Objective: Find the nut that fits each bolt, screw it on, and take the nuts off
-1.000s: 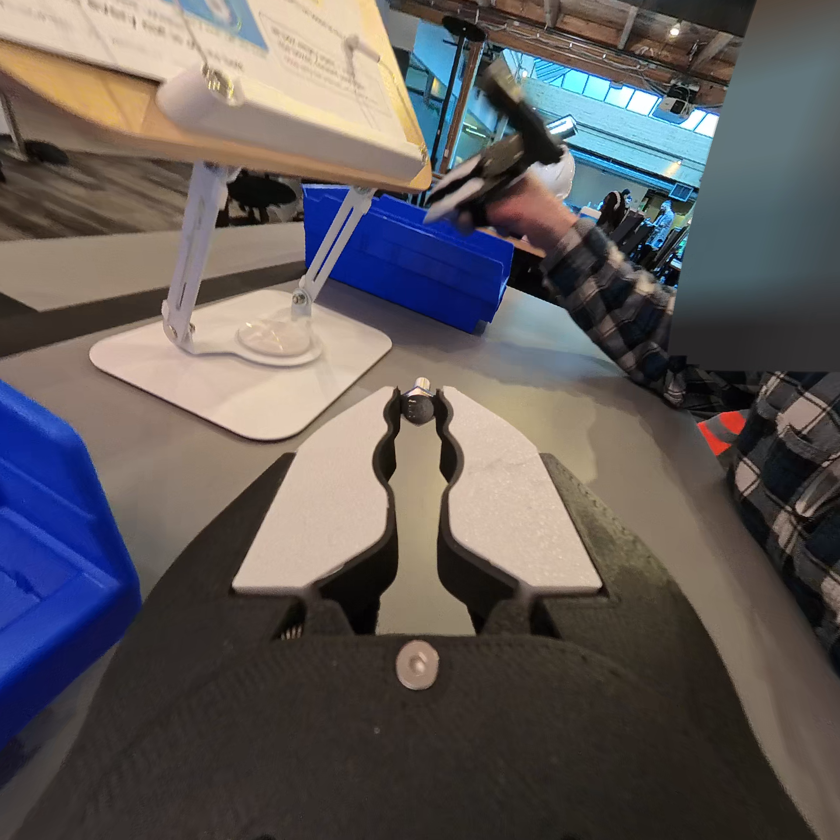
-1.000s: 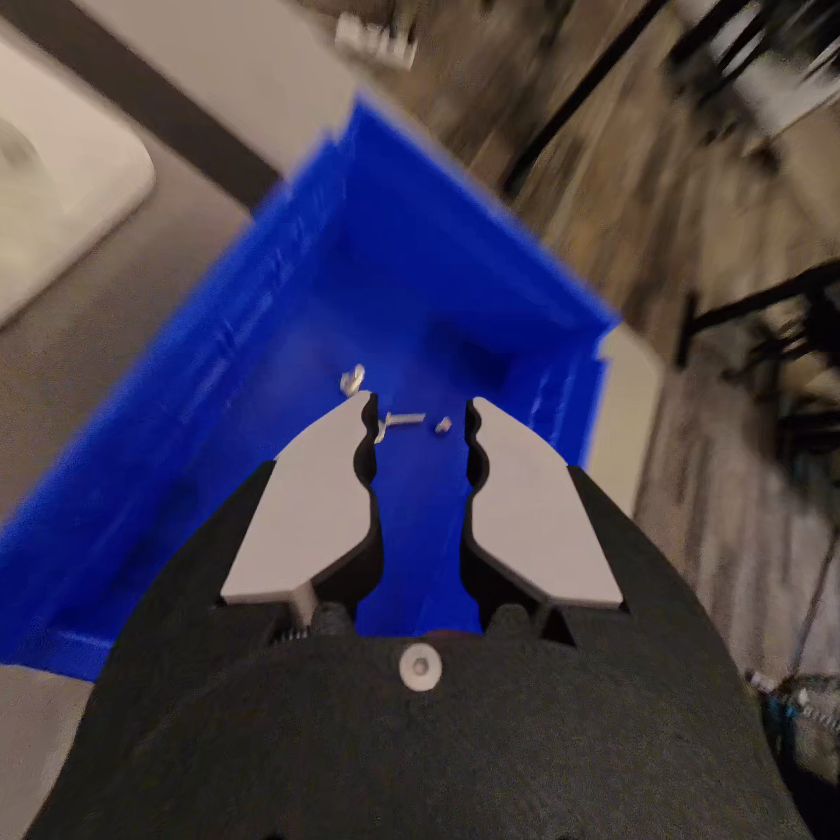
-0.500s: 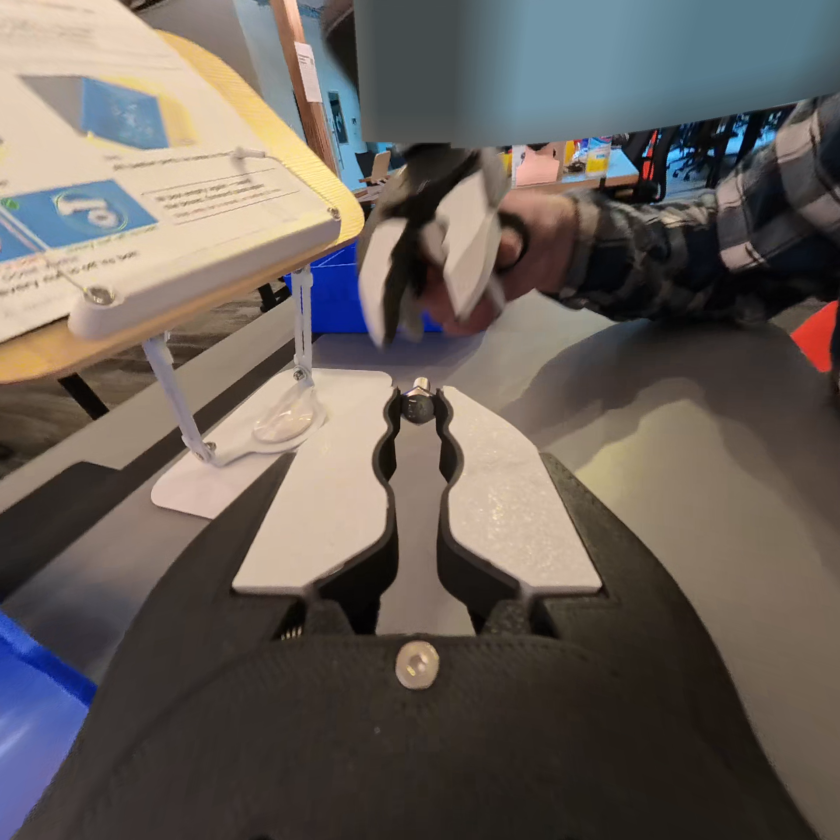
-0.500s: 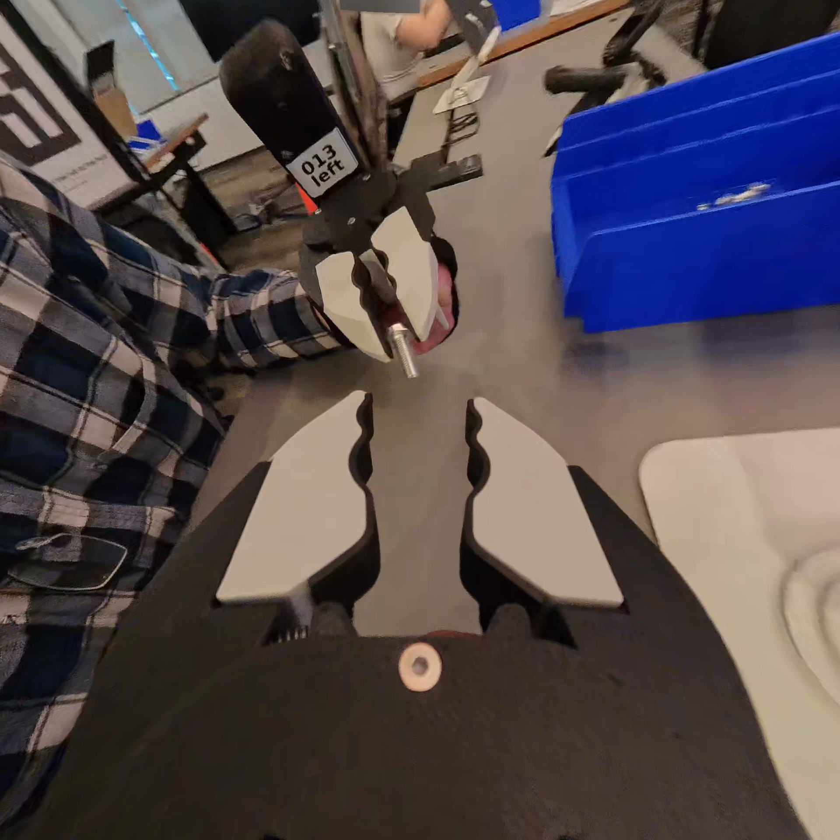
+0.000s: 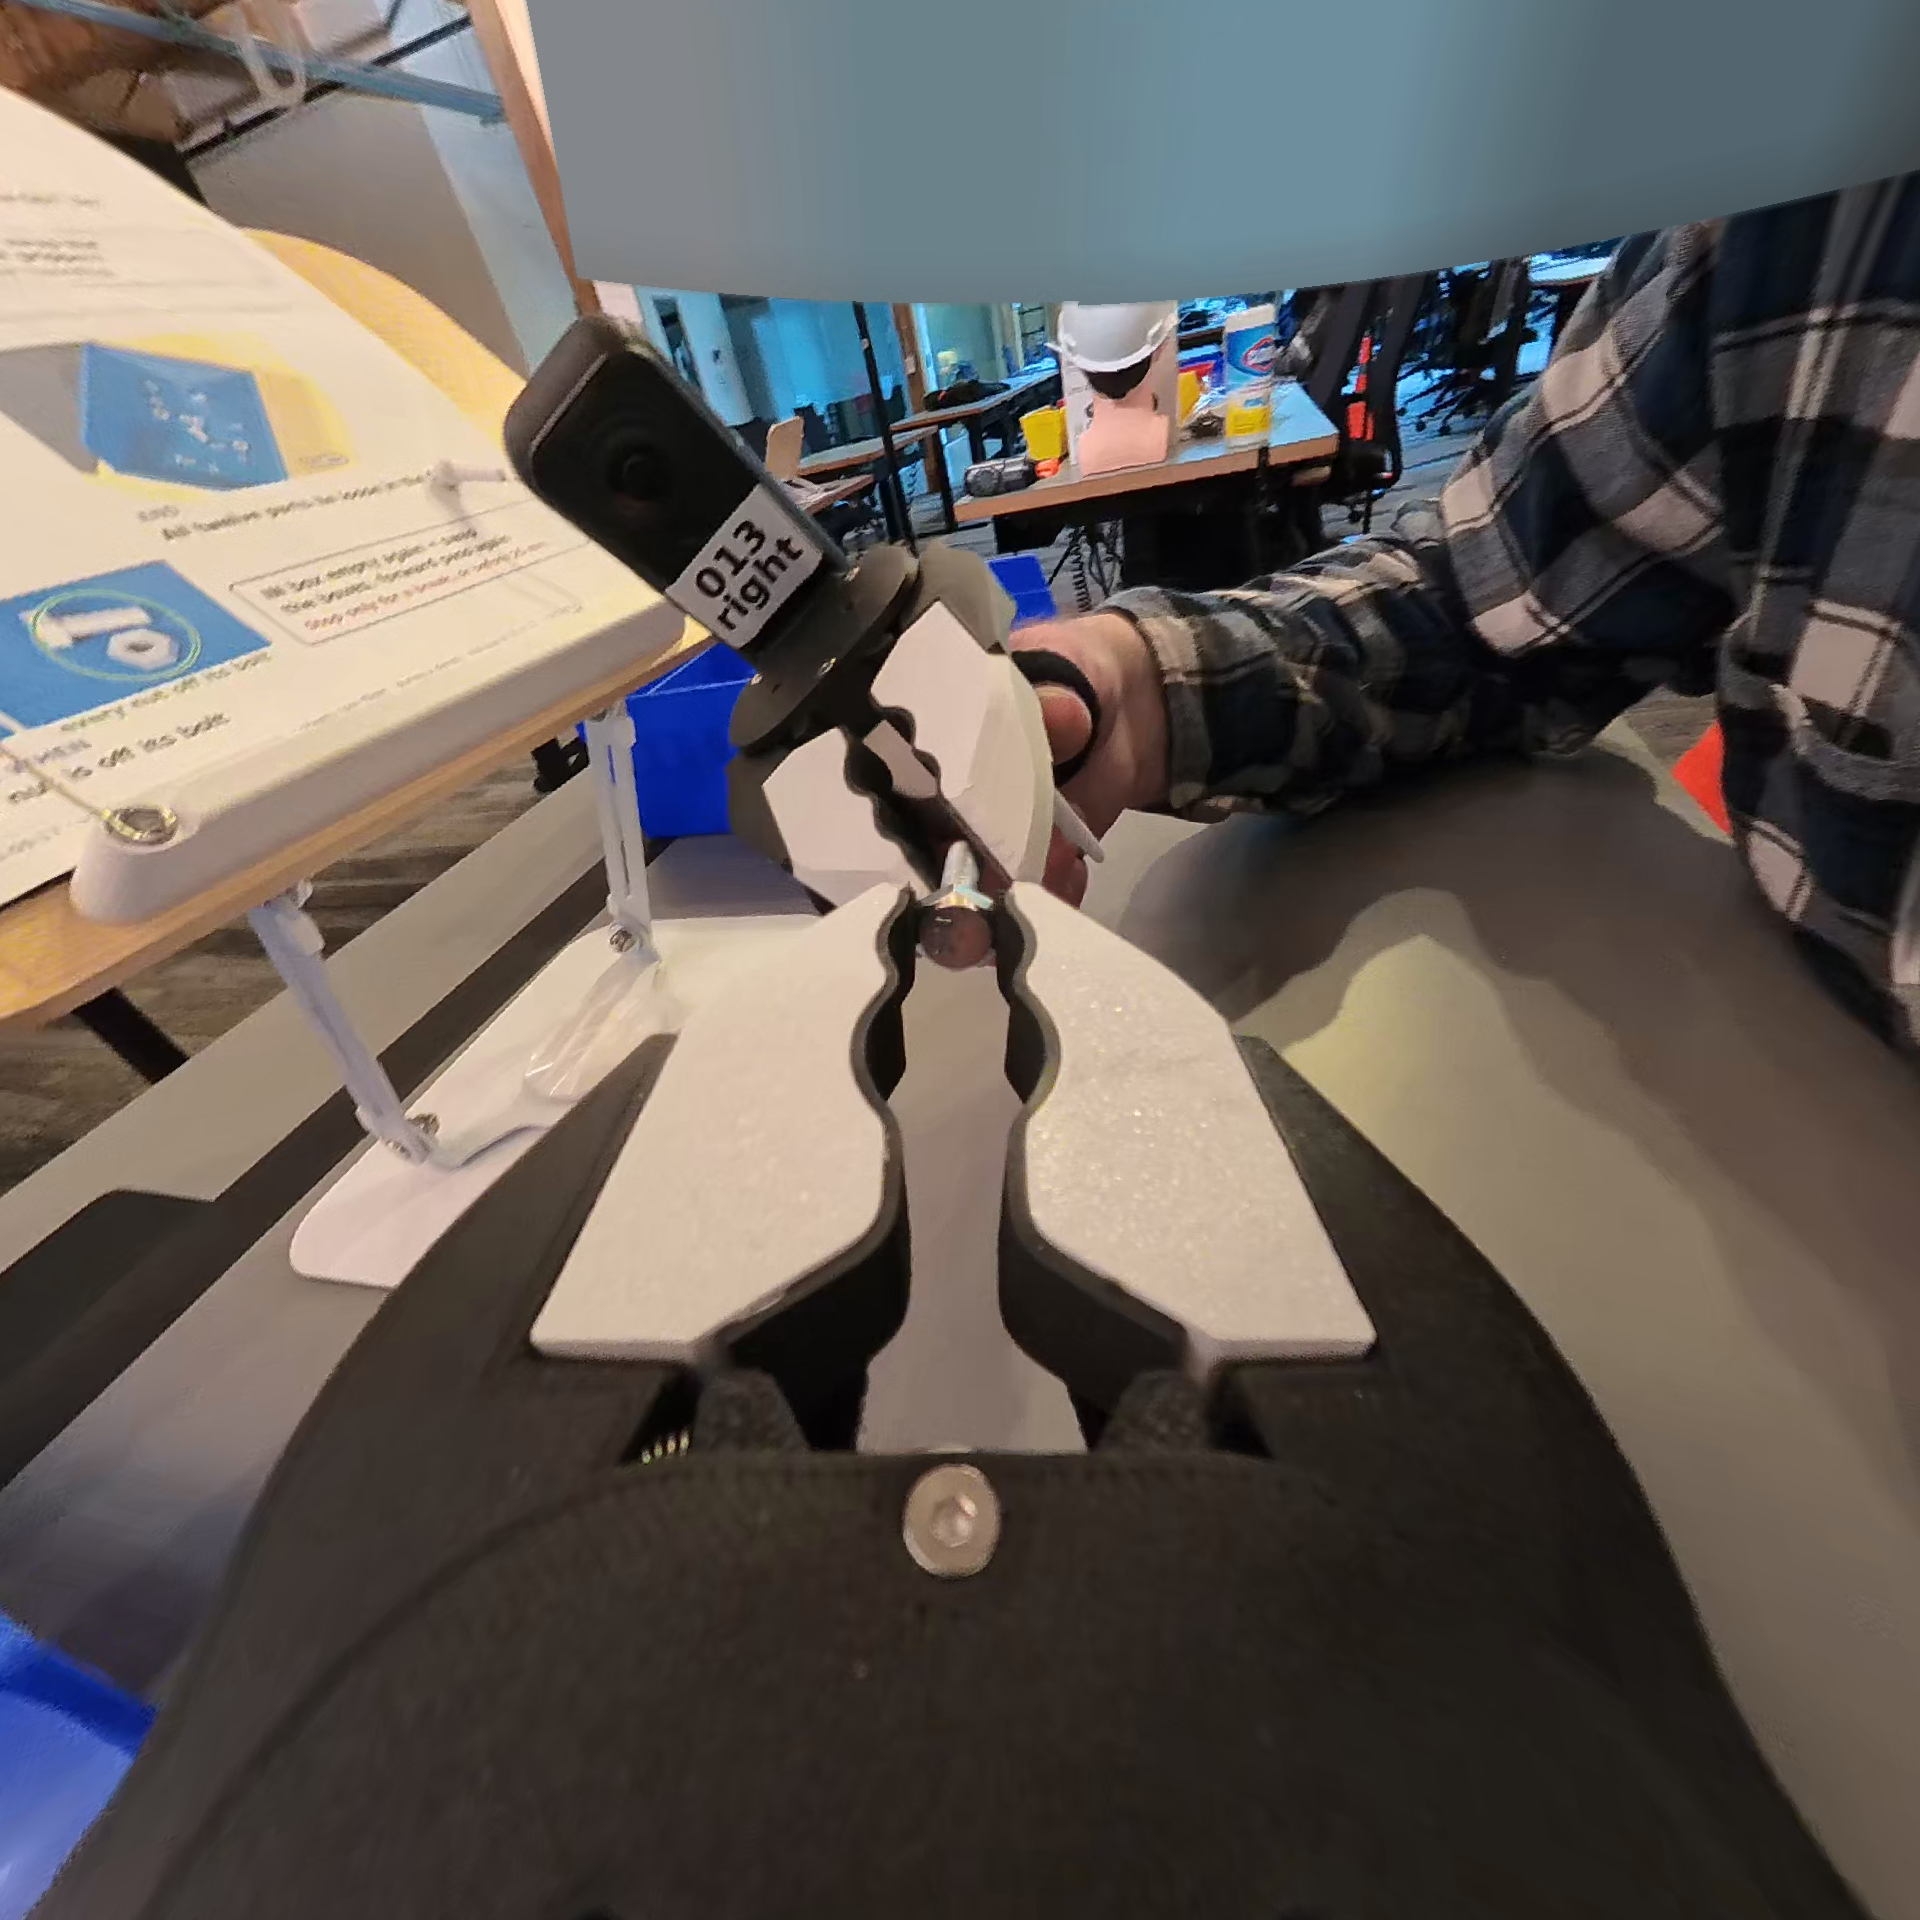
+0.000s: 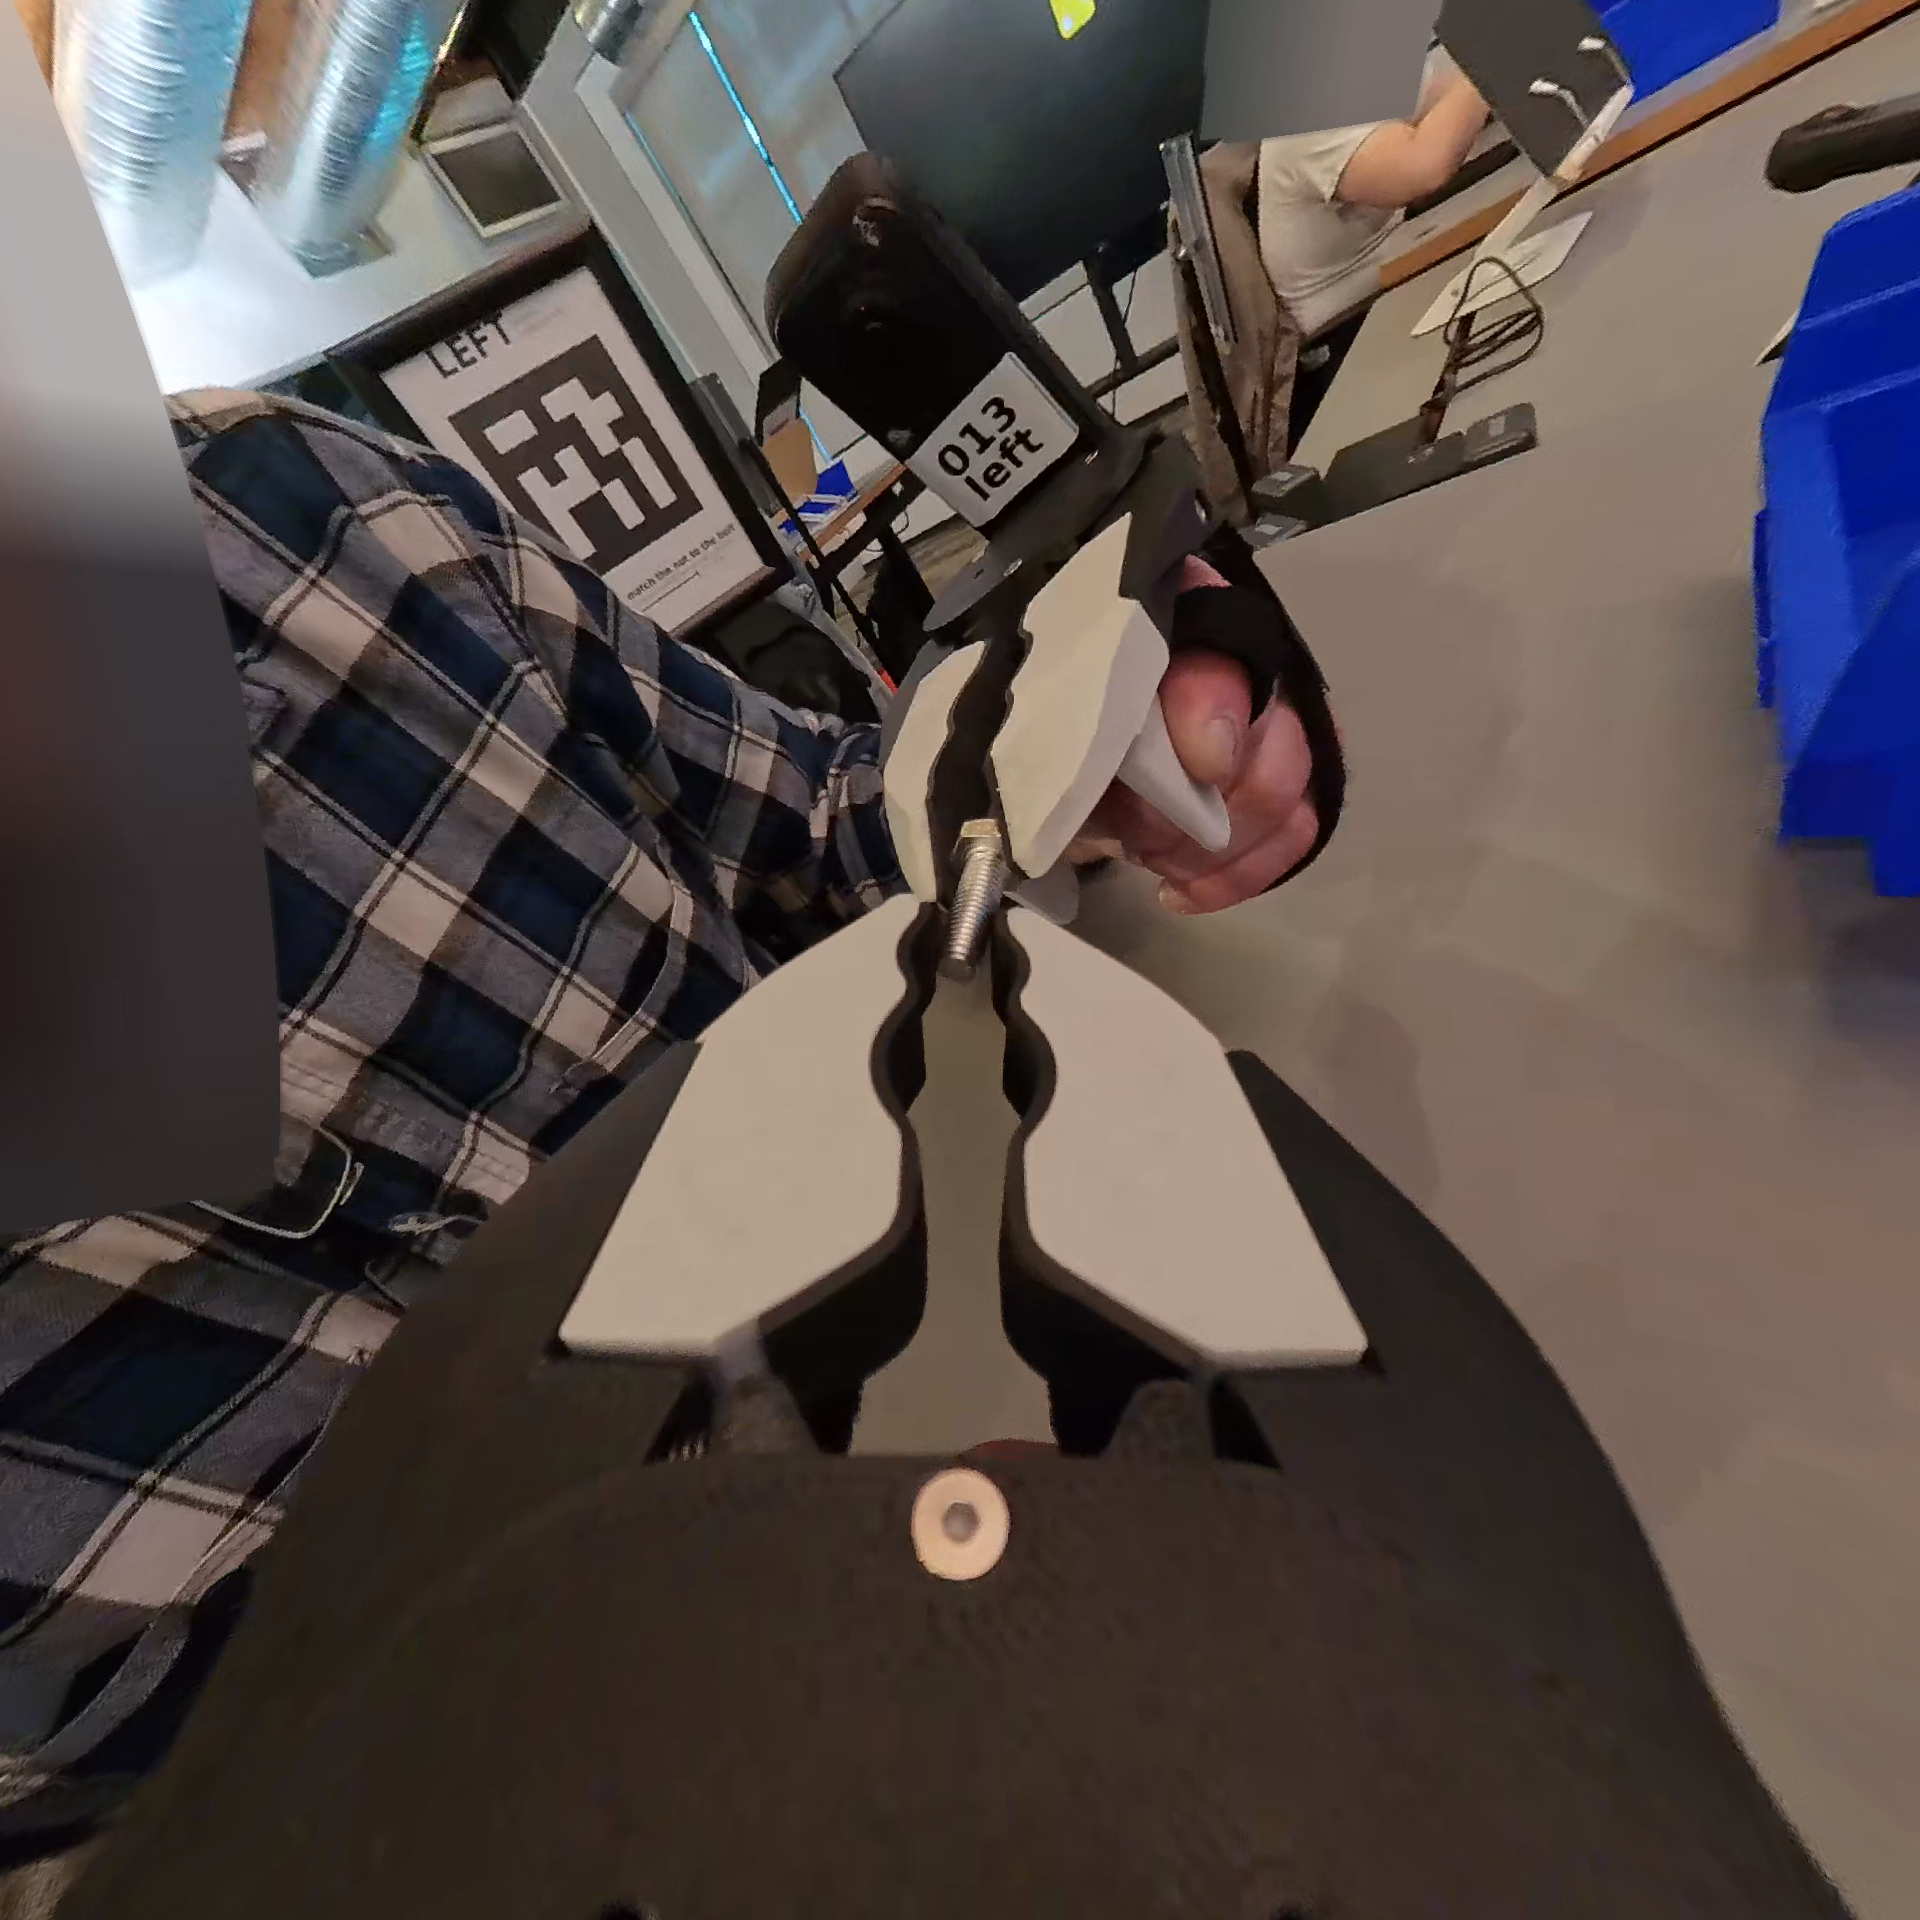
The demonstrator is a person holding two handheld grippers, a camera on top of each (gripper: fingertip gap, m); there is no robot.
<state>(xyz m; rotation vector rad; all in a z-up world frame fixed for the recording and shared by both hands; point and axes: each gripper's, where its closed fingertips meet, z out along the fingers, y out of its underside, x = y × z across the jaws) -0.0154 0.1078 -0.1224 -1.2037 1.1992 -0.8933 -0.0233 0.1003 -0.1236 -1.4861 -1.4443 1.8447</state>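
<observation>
The left gripper point(image 5: 958, 935) clamps the hex head of the bolt point(image 6: 971, 902), whose threaded shank runs straight along the line between both tools. The right gripper point(image 6: 961, 961) closes on that shank's free end; both sit above the grey table point(image 5: 1558, 1039)

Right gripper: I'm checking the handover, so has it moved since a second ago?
Yes. The right gripper left the blue bin, now off to the side, and came across the table to close on the bolt in the left gripper.
</observation>
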